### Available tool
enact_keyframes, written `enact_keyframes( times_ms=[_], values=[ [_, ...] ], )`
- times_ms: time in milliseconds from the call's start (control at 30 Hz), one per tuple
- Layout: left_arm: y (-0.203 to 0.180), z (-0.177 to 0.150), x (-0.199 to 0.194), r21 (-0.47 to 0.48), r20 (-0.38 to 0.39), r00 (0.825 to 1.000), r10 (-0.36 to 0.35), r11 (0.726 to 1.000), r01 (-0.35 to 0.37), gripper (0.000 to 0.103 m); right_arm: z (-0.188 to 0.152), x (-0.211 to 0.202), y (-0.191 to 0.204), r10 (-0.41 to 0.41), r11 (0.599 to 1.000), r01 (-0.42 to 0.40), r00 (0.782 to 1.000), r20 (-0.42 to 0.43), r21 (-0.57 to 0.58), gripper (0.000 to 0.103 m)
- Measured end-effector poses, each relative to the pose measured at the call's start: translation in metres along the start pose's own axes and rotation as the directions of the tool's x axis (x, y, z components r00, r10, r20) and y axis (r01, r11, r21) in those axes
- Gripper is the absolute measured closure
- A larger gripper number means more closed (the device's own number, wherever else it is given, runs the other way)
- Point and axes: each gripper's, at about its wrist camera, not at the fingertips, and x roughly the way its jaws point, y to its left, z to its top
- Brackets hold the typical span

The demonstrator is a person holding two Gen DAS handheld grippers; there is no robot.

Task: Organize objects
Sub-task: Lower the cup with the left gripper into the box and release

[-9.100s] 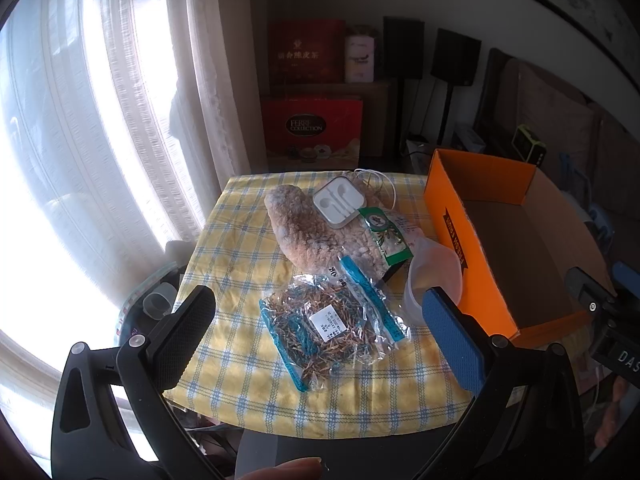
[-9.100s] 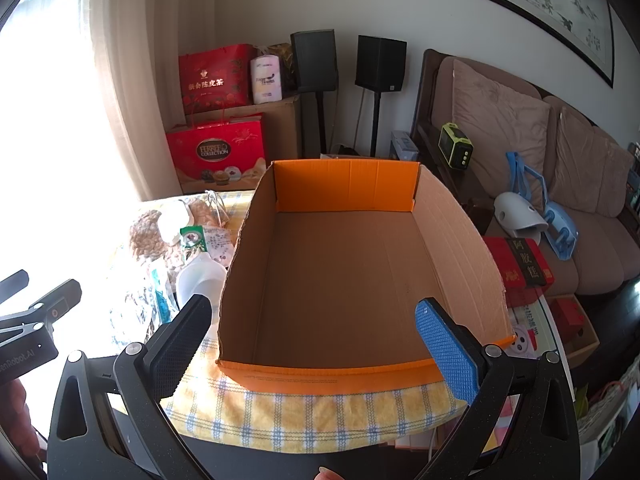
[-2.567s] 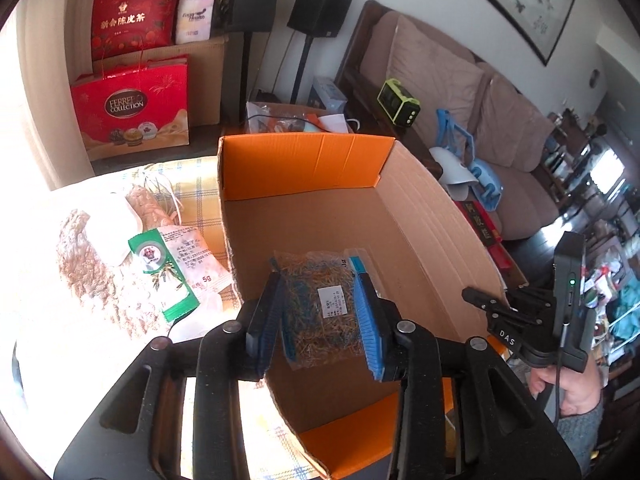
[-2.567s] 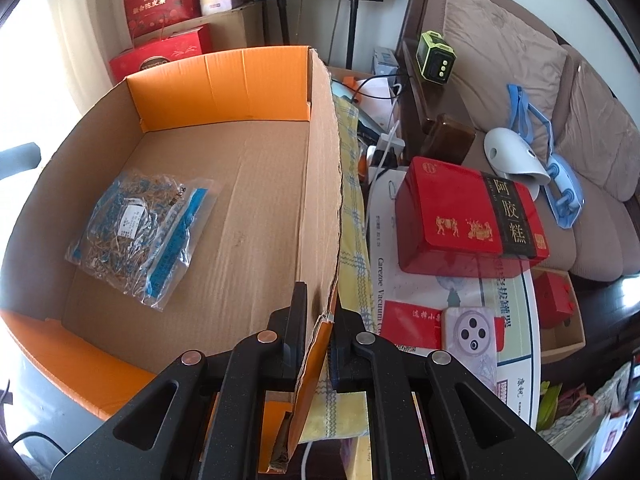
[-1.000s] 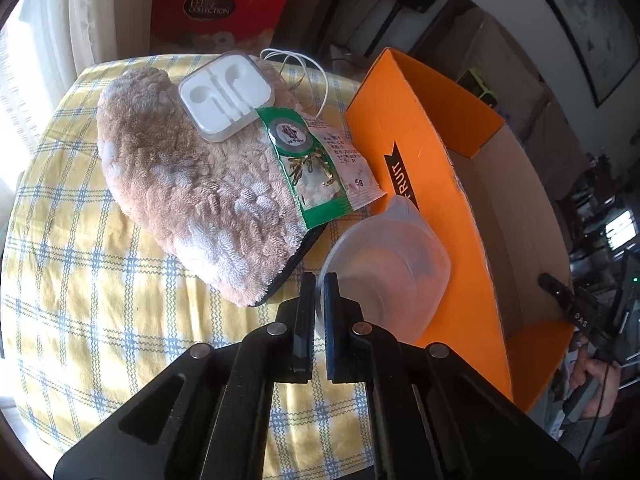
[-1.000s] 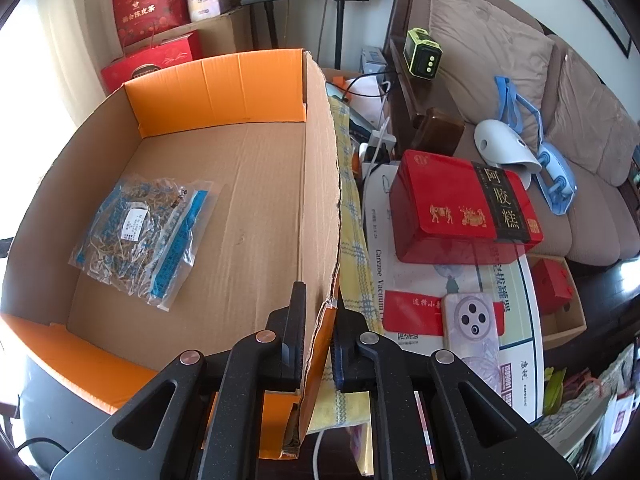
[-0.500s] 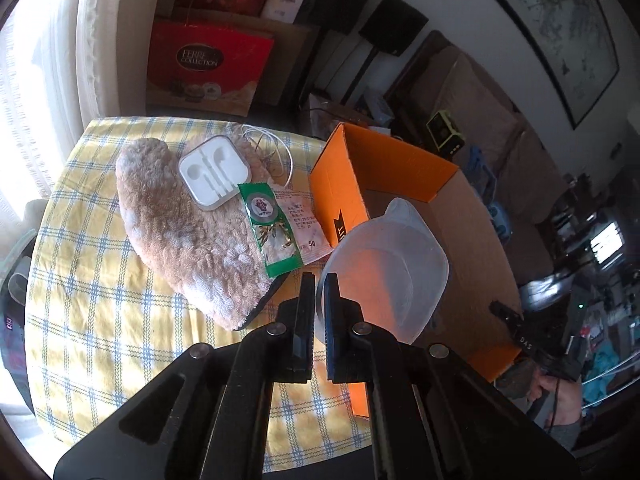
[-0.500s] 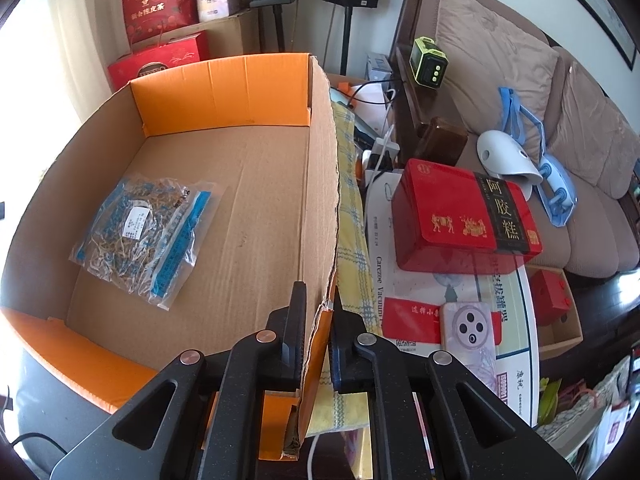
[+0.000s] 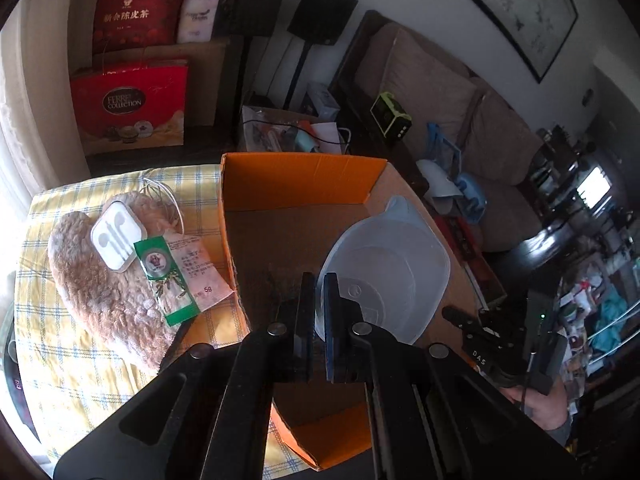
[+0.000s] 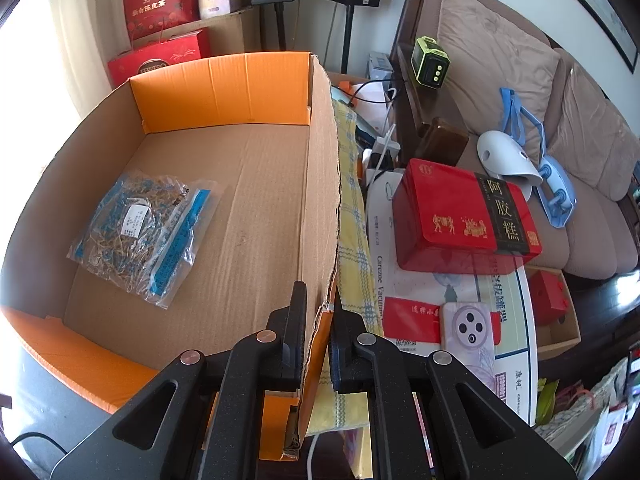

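Observation:
My left gripper is shut on the rim of a clear plastic container and holds it above the open orange cardboard box. My right gripper is shut on the box's right wall near its front corner. A clear bag of small brown and blue bits lies on the box floor at the left. On the yellow checked cloth left of the box lie a fluffy brown slipper, a white earphone case and a green-and-white packet.
Right of the box a low table holds a red tin, a phone and papers. A brown sofa stands beyond. Red gift boxes and speakers stand at the back wall.
My left gripper has carried the plastic container from beside the slipper to the right, over the box. The right gripper stays clamped on the box wall.

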Motion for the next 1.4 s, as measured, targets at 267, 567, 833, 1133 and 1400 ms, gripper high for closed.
enact_keyframes(
  times_ms=[267, 567, 833, 1133, 1400],
  values=[
    [-0.051, -0.014, 0.064, 0.054, -0.146, 0.988, -0.046, 0.997, 0.055, 0.100, -0.001, 0.000, 0.000, 0.001, 1.000, -0.001, 1.000, 0.000, 0.002, 0.095],
    [-0.076, -0.026, 0.103, 0.069, -0.231, 0.973, -0.021, 0.997, 0.038, 0.099, -0.002, 0.000, 0.001, 0.011, 1.000, -0.011, 1.000, 0.001, 0.013, 0.095],
    [-0.079, -0.046, 0.107, 0.105, -0.260, 0.966, -0.009, 0.994, 0.038, 0.094, -0.002, -0.001, 0.002, 0.012, 1.000, -0.012, 1.000, -0.001, 0.008, 0.095],
    [-0.065, -0.045, 0.072, 0.099, -0.183, 0.983, -0.017, 0.994, 0.036, 0.062, -0.001, -0.001, 0.001, 0.016, 1.000, -0.016, 1.000, -0.002, 0.013, 0.094],
    [-0.034, -0.041, 0.029, 0.063, -0.069, 0.997, -0.022, 0.998, 0.026, 0.040, -0.001, -0.001, 0.000, 0.014, 1.000, -0.014, 1.000, -0.003, 0.011, 0.094]
  ],
)
